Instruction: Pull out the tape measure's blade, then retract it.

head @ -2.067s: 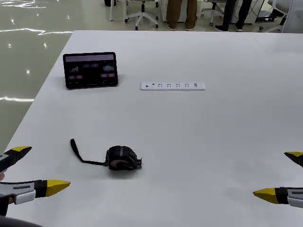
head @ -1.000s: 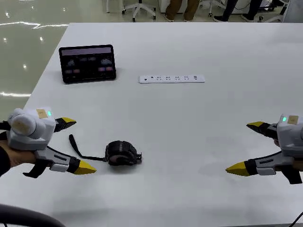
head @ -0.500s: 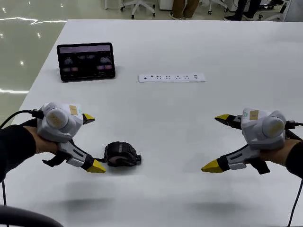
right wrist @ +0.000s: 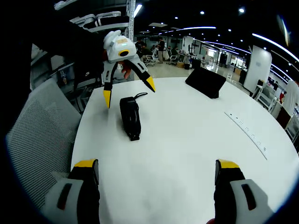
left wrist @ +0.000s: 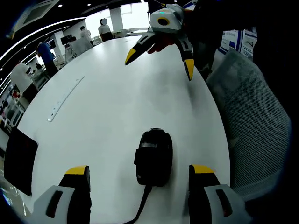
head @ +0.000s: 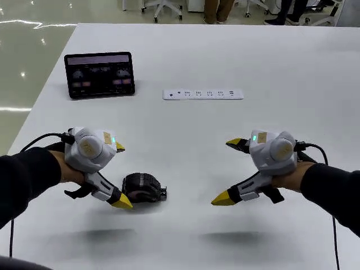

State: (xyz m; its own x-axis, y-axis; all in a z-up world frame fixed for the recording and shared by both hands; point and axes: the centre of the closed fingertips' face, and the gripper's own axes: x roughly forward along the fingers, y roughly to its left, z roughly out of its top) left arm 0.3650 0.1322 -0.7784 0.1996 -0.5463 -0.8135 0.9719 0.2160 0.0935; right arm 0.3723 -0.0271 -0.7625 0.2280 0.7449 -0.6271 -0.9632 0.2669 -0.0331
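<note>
— Where is the tape measure (head: 143,188)?

— It lies on the white table (head: 236,56), near the front edge and left of the middle. It is black, and its blade is wound in. The end with the blade's hook faces the right side of the table. Its dark strap (left wrist: 140,211) trails off the opposite end.

— And the left gripper (head: 121,175)?

— Its jaws are spread wide and hold nothing. In the left gripper view the tape measure sits between the two yellow tips, nearer the camera than the tips reach. I cannot tell whether either jaw touches it; in the head view the nearer tip is just beside the case.

— The right gripper (head: 226,170)?

— Also wide open and empty. It is well apart from the tape measure, off to the right, with its yellow tips pointing leftward at it. In the right gripper view the tape measure lies ahead, beyond the jaws.

— Anything else on the table?

— Farther back, a tablet (head: 99,74) stands propped up with its screen lit. A white power strip (head: 203,94) lies flat to the right of it.
</note>
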